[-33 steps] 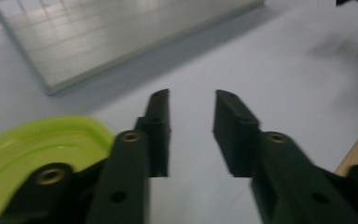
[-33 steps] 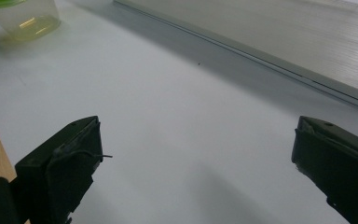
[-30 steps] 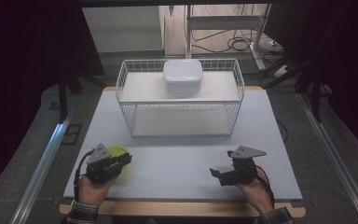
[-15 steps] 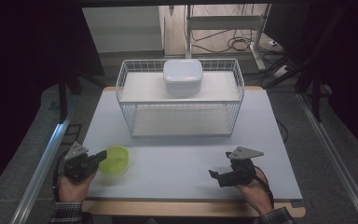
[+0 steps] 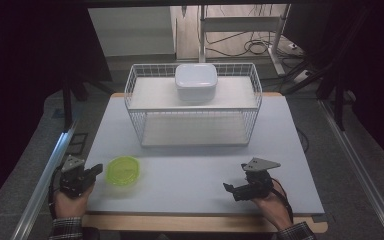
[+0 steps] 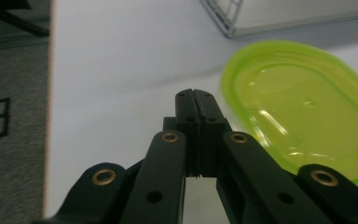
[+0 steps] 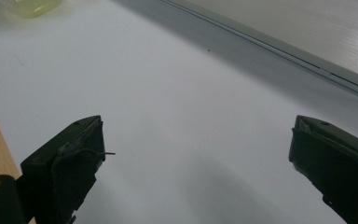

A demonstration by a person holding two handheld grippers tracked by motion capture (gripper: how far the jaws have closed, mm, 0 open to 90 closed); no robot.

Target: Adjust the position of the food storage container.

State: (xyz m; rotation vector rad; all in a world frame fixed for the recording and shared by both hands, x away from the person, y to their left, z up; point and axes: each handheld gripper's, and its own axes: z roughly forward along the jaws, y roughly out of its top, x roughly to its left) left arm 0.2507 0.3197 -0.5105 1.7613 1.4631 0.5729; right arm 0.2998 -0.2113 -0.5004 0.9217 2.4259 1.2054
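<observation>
L hand-held gripper (image 5: 82,177) sits at the bench's (image 5: 190,175) front-left edge, jaws clenched together on nothing; in the left gripper view the two tips meet with no gap. Green lid (image 5: 123,170) lies flat on the bench just beside it, to its right, apart from the tips, not gripped. Same lid (image 6: 307,116) shows close by on the right of the left gripper view.

Mid-bench, further back: white wire rack (image 5: 192,107), two levels. White lidless-looking tub (image 5: 195,82) stands on the top shelf near the back rail; can't tell whether it is covered already. Lower shelf bare.

R hand-held gripper (image 5: 237,190) rests near the front-right edge, jaws released and wide apart, nothing between them; bare bench below in the right gripper view.

Judgement: work in hand looks like the lid, prob. meant for the tub.

Risks from here:
- Lid is thin, flat, glossy. A closed L jaw pair can't take it; must open first. Pinching the rim at a shallow angle could make it skid or flip.
- Lid is near the front-left corner; a push fwd or sideways might send it off the bench.
- Reaching to the top shelf, an arm or cable could catch the rack wire and shift the rack or tub.
</observation>
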